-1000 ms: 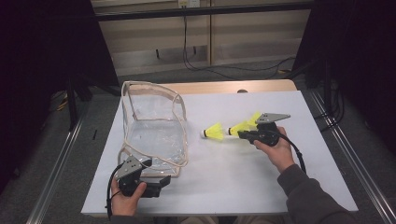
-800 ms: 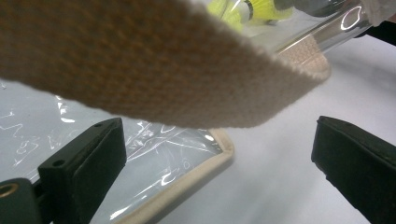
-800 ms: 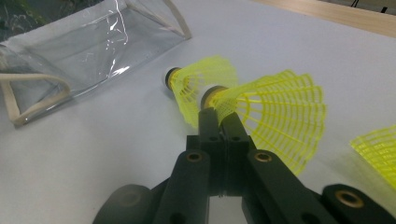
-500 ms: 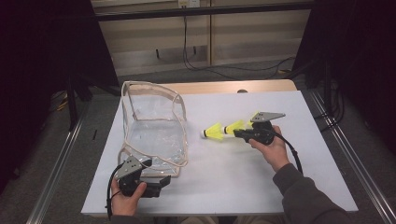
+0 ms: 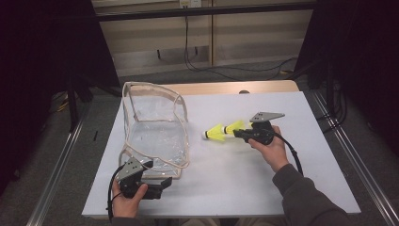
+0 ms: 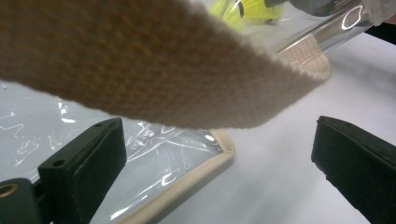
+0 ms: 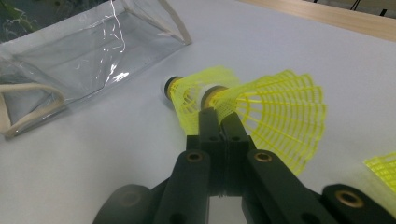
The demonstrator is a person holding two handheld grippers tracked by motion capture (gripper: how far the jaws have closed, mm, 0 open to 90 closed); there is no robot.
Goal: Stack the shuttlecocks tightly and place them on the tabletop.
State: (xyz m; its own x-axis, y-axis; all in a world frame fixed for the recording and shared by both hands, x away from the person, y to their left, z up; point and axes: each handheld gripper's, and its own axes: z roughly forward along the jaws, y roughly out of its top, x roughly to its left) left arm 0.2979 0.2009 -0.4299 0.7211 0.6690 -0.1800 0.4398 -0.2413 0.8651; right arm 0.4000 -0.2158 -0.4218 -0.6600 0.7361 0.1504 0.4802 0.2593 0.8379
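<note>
Two yellow mesh-skirted plastic shuttlecocks (image 5: 217, 132), nested, table centre: clamped in right gripper (image 5: 238, 133), jaws closed on the rear skirt. Left gripper (image 5: 162, 182), jaws apart, at clear plastic bag (image 5: 155, 136), nine o'clock.

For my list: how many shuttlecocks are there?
3: one shuttlecock in the right claw, a second shuttlecock beyond it, a third shuttlecock cut off at the edge; others may be hidden.

My table (image 5: 263, 188) is evenly lit, surroundings dark. Glare streaks the clear bag (image 7: 88, 51); its strap (image 6: 154, 70) is blurred up close; shadows soft.
</note>
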